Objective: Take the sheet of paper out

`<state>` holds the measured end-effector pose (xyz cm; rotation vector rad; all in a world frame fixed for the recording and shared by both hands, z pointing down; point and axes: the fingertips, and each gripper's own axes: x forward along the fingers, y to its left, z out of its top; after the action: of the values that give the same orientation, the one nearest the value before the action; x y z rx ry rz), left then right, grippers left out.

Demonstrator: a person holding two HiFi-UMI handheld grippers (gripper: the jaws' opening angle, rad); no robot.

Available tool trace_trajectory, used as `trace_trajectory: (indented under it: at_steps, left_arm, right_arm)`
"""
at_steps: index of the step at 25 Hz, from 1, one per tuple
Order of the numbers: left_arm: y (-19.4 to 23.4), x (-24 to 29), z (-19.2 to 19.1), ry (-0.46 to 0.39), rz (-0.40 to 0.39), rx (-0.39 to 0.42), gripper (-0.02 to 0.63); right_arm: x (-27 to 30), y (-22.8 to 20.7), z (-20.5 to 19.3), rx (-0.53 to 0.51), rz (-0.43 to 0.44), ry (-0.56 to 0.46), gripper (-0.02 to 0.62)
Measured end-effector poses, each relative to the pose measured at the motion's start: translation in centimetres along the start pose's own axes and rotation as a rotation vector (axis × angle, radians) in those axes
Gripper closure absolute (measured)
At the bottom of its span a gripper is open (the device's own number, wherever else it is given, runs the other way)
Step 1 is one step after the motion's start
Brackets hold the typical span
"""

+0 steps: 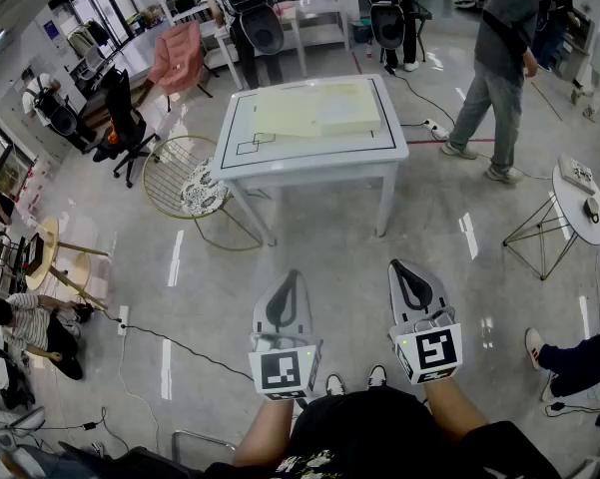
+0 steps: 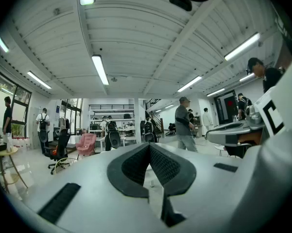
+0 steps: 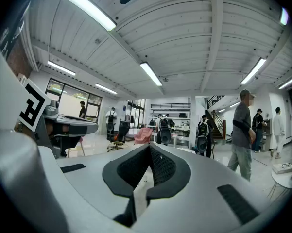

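Note:
A white table (image 1: 309, 160) stands a few steps ahead across the floor. On its far half lies a flat pale yellow sheet-like pad (image 1: 317, 110); whether it is one sheet or a folder I cannot tell. Black outline marks run along the table's edge. My left gripper (image 1: 289, 276) and right gripper (image 1: 400, 266) are held side by side close to my body, level, pointing toward the table and well short of it. Both are shut with nothing between the pads, as the left gripper view (image 2: 149, 145) and the right gripper view (image 3: 149, 146) show.
A round wire chair (image 1: 178, 176) stands at the table's left corner, with a pink chair (image 1: 178, 56) and a black office chair (image 1: 120, 118) beyond. A person (image 1: 494, 68) walks to the table's right. A small round side table (image 1: 579, 204) is at right. A cable (image 1: 180, 347) crosses the floor.

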<state>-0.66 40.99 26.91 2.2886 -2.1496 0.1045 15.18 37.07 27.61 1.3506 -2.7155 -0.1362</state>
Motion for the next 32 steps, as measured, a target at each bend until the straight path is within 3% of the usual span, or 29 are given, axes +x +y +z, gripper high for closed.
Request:
trace_trajectory:
  at_steps: [16, 32]
  left_arm:
    - [-1.9, 0.4, -1.1, 0.011, 0.019, -0.002, 0.606]
    - [-4.5, 0.9, -1.8, 0.022, 0.093, 0.024, 0.606]
  right_arm:
    - [-0.2, -1.0, -0.6, -0.021, 0.010, -0.023, 0.601]
    - [-0.1, -3.2, -2.3, 0.054, 0.084, -0.048, 0.601]
